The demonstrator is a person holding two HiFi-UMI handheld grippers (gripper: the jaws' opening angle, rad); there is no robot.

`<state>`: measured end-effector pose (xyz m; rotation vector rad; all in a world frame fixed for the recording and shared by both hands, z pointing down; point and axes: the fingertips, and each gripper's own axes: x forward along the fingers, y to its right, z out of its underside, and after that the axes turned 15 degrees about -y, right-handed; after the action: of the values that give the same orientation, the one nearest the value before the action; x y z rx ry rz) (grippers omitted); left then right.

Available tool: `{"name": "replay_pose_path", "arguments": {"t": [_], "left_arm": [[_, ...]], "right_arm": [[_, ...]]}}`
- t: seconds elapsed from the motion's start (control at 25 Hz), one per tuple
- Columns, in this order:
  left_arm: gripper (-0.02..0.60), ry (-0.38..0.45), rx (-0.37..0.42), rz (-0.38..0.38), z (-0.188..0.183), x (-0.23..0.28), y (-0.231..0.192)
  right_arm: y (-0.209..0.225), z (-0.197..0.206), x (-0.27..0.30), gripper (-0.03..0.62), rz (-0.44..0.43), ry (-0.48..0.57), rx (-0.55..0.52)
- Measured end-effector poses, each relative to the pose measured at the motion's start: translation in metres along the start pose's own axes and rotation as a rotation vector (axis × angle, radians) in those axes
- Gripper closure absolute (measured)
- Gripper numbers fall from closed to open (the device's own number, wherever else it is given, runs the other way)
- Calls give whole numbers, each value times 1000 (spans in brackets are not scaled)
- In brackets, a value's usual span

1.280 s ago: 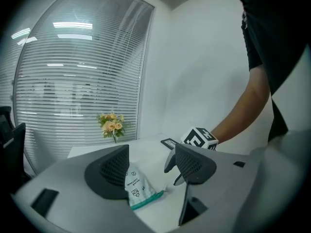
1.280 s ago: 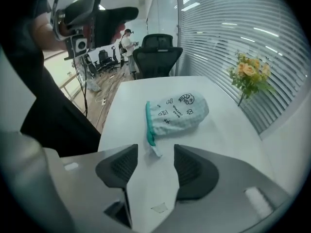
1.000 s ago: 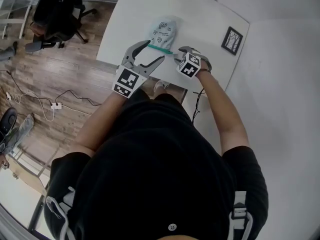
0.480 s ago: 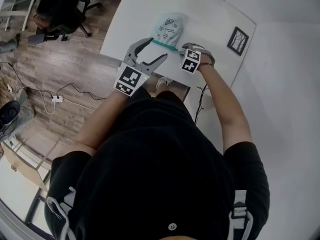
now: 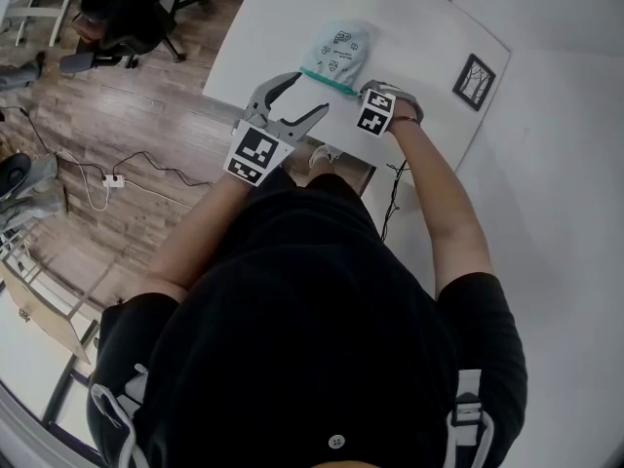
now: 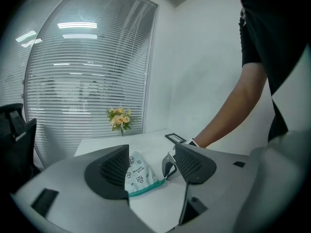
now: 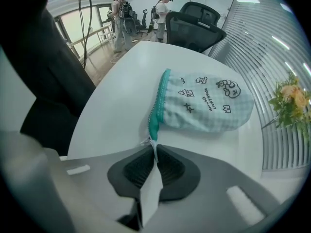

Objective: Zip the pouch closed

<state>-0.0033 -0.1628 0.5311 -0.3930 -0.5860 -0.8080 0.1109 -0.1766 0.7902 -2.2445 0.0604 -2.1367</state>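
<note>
we're at the grab step: right gripper (image 7: 155,152) closing on the zip pull (image 7: 152,142), left gripper (image 6: 151,168) wide open, next we pin the pouch (image 7: 206,106) and drag

The white table (image 5: 255,39) is lying bare on both sides of the pouch (image 5: 337,51), leaving open passage there, while the flowers (image 7: 290,98) and the picture frame (image 5: 474,78) are standing well apart from it. The right gripper (image 7: 155,152), jaws closing on the zipper pull (image 7: 153,144), is blocking one end of the zip. The left gripper (image 5: 306,94) is hovering wide-jawed near the other.
</note>
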Motion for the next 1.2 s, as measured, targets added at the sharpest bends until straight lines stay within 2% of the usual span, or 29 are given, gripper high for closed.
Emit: {"name": "replay_pose_path", "arguments": {"t": [0.36,0.88,1.2], "left_arm": [[278,-28,2,11,19,2,6],[281,-138,7,73,79,35,10],[314,-201,9,128,104,56,14]], "right_arm": [[-6,-8,-32,574,-117,103,222],[-20,-44,-82,574,-154,203,321],[-27,-63,-103,574,-170,255,375]]}}
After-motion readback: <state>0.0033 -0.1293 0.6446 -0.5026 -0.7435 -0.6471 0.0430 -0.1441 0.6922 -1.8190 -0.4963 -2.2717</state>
